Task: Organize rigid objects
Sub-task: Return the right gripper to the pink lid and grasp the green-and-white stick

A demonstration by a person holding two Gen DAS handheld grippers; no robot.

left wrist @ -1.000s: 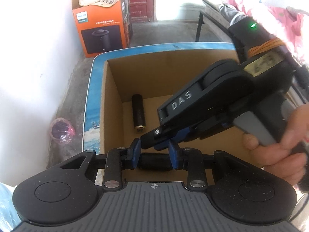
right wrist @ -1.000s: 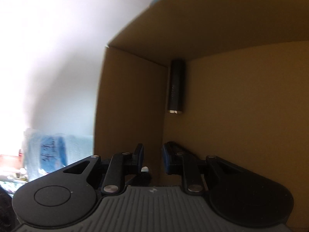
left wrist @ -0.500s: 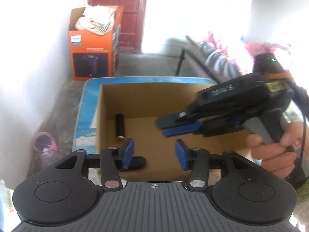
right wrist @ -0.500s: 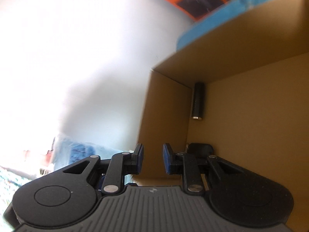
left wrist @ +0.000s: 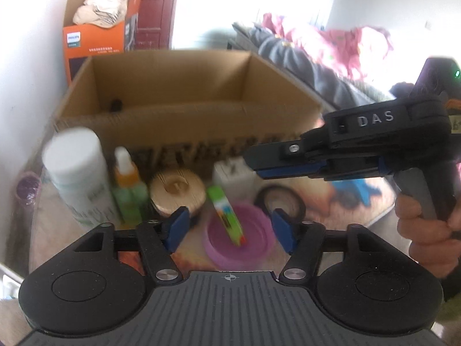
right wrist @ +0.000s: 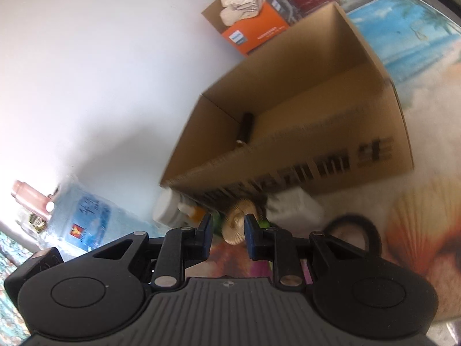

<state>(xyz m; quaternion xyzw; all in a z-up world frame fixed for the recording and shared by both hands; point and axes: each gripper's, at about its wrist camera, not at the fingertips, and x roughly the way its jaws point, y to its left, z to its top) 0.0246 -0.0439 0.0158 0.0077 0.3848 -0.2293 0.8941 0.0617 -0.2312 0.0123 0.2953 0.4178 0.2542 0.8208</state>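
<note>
Left of the left gripper (left wrist: pixel 229 226), a white bottle (left wrist: pixel 76 173) is standing; jaws opening, empty, over the green box (left wrist: pixel 226 213) leaning in a pink bowl (left wrist: pixel 253 245)—light, stiff, likely best pinched across its flat sides. Right gripper (left wrist: pixel 259 161) is hovering clenched, empty.

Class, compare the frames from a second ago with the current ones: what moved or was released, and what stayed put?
Both grippers pulled back out of the cardboard box to the clutter in front of it. The left gripper, which had been closed on a dark object, let it go; its jaws are opening with nothing gripped, above the purple bowl. The right gripper stayed nearly shut and empty. The black cylinder still lies in the box corner.
</note>
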